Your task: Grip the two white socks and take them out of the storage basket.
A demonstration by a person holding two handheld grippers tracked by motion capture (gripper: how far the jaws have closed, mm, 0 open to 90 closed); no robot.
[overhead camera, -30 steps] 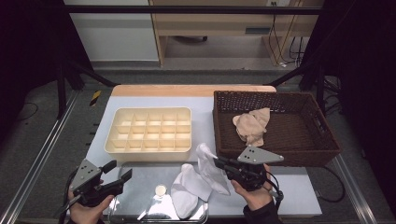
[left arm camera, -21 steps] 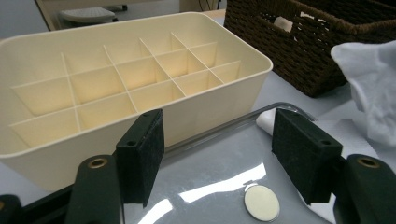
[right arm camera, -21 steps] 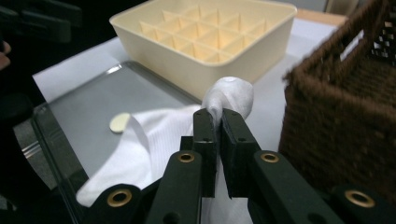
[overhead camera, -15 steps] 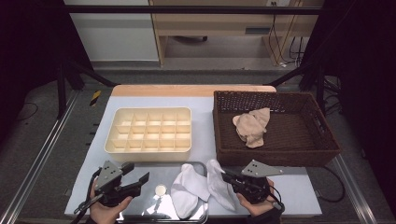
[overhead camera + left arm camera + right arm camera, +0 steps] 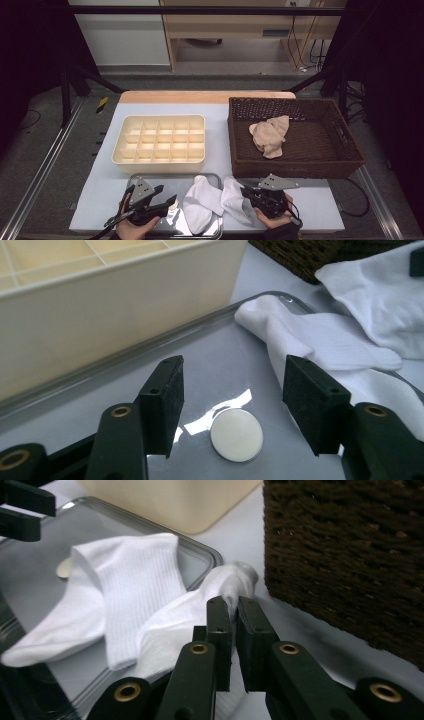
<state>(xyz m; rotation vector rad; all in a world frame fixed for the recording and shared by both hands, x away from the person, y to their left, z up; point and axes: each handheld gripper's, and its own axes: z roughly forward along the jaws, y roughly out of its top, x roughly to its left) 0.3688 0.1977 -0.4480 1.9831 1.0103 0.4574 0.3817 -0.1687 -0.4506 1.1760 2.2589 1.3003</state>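
- On my far left, the left gripper [image 5: 167, 202] sits low over the near-left part of the metal tray [image 5: 172, 176], with the hand [image 5: 131, 229] behind it at the table's near edge.
- Its jaws stand apart and have just been closing; in the left gripper view a small round disc [image 5: 236, 434] lies flat on the tray between the two pads [image 5: 165, 405], and neither pad touches it.
- Beyond the tray I see the cream divided box [image 5: 160, 144], its wall just beside the tray's far rim.
- Further right, a white sock [image 5: 200, 203] lies folded across the tray's right half.
- The second white sock [image 5: 234, 198] lies partly over the tray's right rim and onto the table [image 5: 215, 125].
- The right gripper [image 5: 245, 192] is clamped on that second sock: in the right gripper view its jaws are nearly together, pinching the fabric [image 5: 227, 587] low against the table.
- At the right stands the brown wicker basket [image 5: 345, 150], holding a beige cloth [image 5: 270, 136], well apart from both grippers.
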